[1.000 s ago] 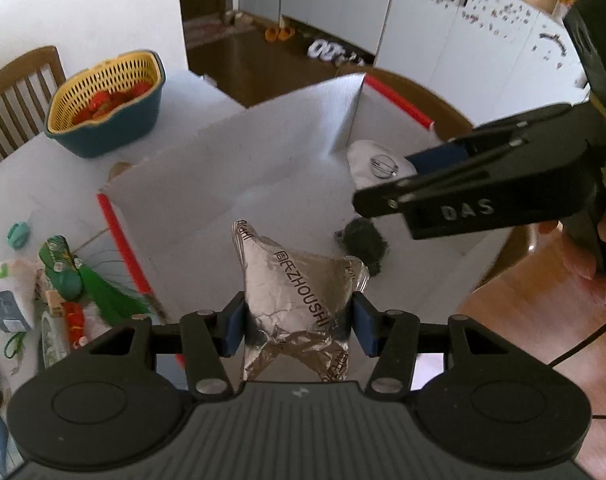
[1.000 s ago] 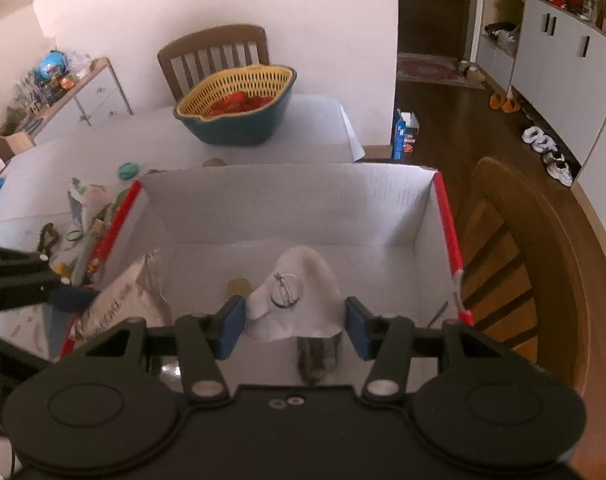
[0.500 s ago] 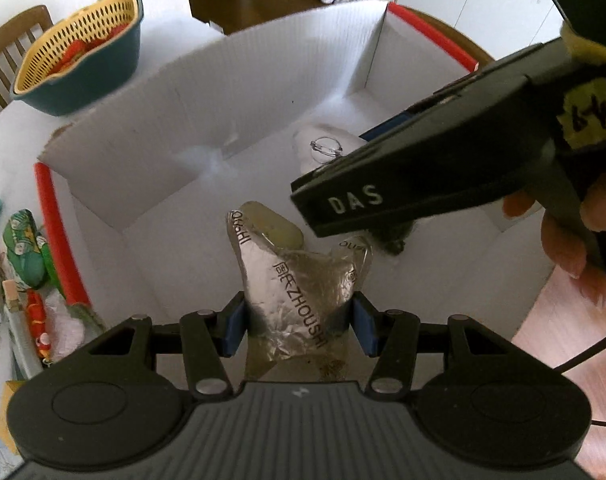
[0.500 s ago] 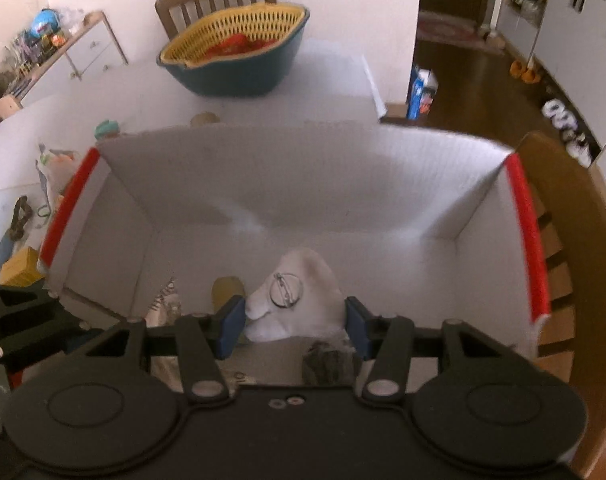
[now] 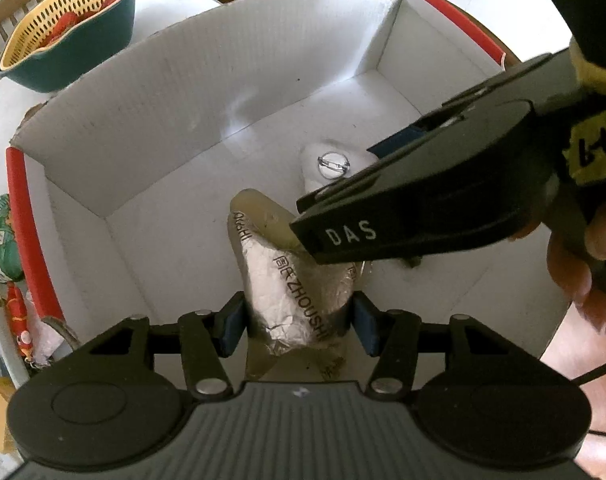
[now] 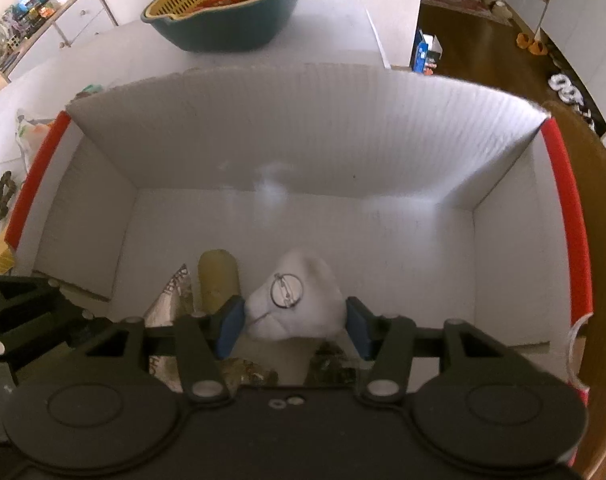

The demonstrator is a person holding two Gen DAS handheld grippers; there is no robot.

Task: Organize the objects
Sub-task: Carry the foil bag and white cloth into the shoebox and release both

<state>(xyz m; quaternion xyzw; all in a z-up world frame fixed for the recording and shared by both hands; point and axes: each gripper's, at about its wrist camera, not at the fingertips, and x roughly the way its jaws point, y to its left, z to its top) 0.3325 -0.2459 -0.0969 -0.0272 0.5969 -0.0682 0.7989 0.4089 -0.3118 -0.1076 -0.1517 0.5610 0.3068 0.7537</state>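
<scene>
Inside the white box (image 5: 163, 92), my left gripper (image 5: 297, 326) clamps the foil pouch (image 5: 291, 292), my right gripper (image 6: 293, 326) the white pouch (image 6: 299, 304); both should lower to the floor before letting go.

The silver foil packet (image 5: 291, 296) carries black print along its face: Chinese characters followed by the Latin letters "ZHOUSHI". A further strip of print near its upper edge is too distorted to read. The black body of the right gripper (image 5: 423, 216) bears the white letters "DAS". A yellow label (image 5: 595, 152) on the same gripper shows handwritten digits, apparently "44", partly cut off.
</scene>
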